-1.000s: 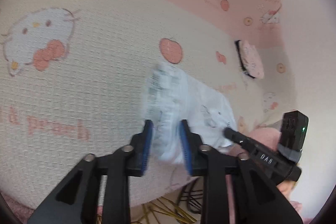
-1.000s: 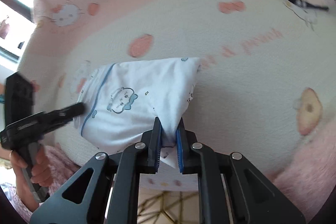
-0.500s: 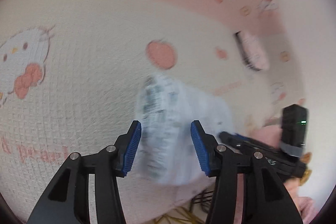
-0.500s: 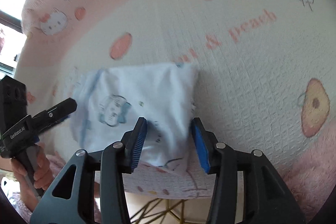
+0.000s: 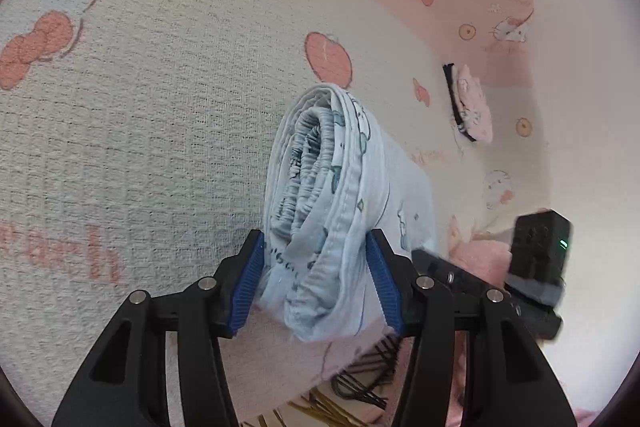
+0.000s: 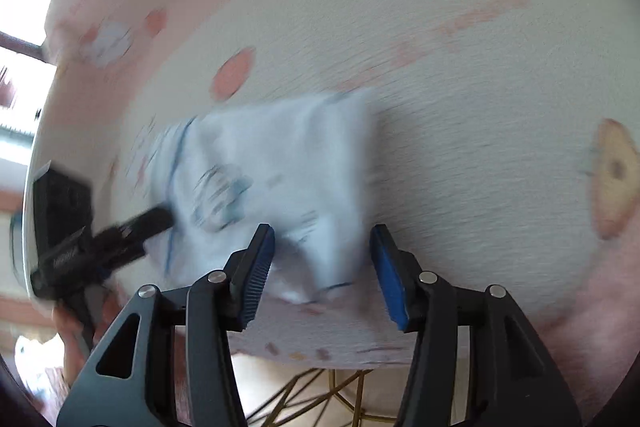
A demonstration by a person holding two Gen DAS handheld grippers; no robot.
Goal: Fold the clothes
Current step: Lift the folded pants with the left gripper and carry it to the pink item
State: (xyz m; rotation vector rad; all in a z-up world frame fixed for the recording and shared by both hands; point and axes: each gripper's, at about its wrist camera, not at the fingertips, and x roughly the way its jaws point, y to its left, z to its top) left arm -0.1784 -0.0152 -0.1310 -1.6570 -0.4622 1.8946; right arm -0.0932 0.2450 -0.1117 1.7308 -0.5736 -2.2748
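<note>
Folded baby garment (image 5: 344, 211) rests on blanket (image 5: 160, 107) | left gripper (image 5: 316, 283), right gripper (image 6: 322, 271): jaws apart, unclamped | fold judged essentially complete; only withdrawal left

Both grippers: black angular frames w/ triangular cutouts, silver screws, ribbed blue pads (image 5: 246, 281). Right gripper (image 5: 480, 281) seen side-on: black camera block, green LED. Bare hand (image 6: 76, 331), blurred.

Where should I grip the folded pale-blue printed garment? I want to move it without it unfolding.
Grip the folded pale-blue printed garment across its stacked layers at the near open end, coming from the mat's front edge; that end overhangs the textured cream mat, leaving room below.
</note>
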